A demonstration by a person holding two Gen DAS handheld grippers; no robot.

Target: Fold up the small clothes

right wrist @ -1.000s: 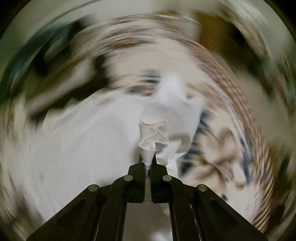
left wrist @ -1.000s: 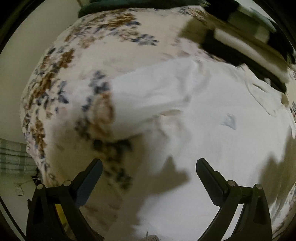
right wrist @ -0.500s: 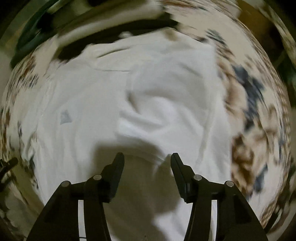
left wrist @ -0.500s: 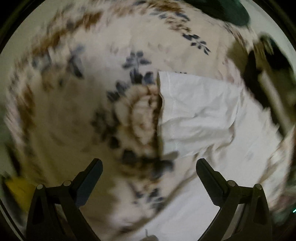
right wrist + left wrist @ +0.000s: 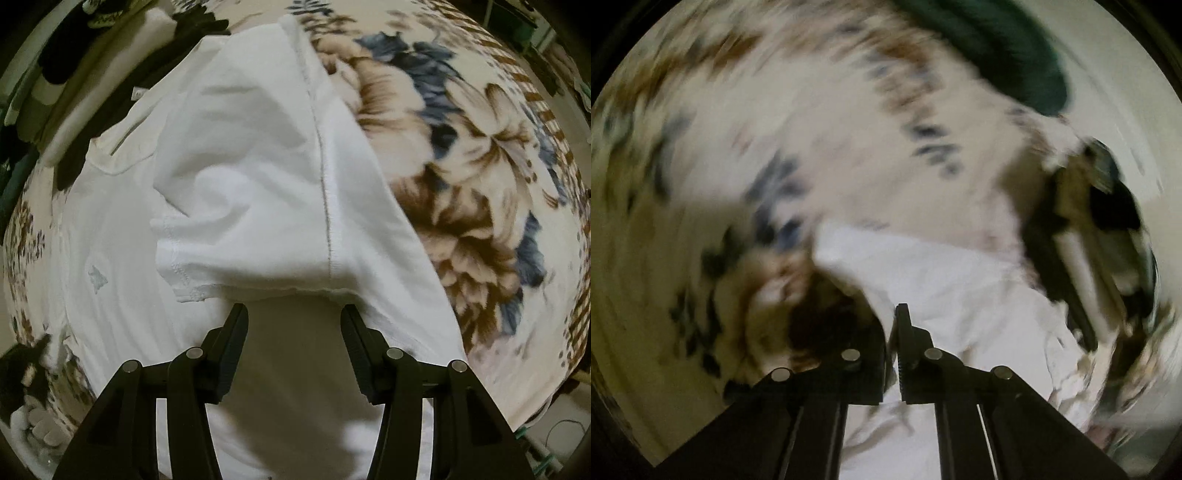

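A white T-shirt (image 5: 236, 192) lies spread on a floral blanket (image 5: 480, 177). Its right sleeve is folded inward over the body, with the sleeve hem just ahead of my right gripper (image 5: 293, 314), which is open and empty above the shirt. In the blurred left wrist view the same shirt (image 5: 945, 280) lies ahead, and my left gripper (image 5: 891, 314) is shut on its left edge, white cloth pinched between the jaws.
A dark green cushion (image 5: 997, 48) lies at the far end of the bed. A pile of black and white clothes (image 5: 85, 59) sits beyond the collar. More clothes lie at the near left (image 5: 26, 369). The bed's edge falls away at the right (image 5: 535, 417).
My right gripper let go of the sleeve, opened and drew back, leaving the sleeve folded over the body. My left gripper swung to the shirt's left edge and shut on it.
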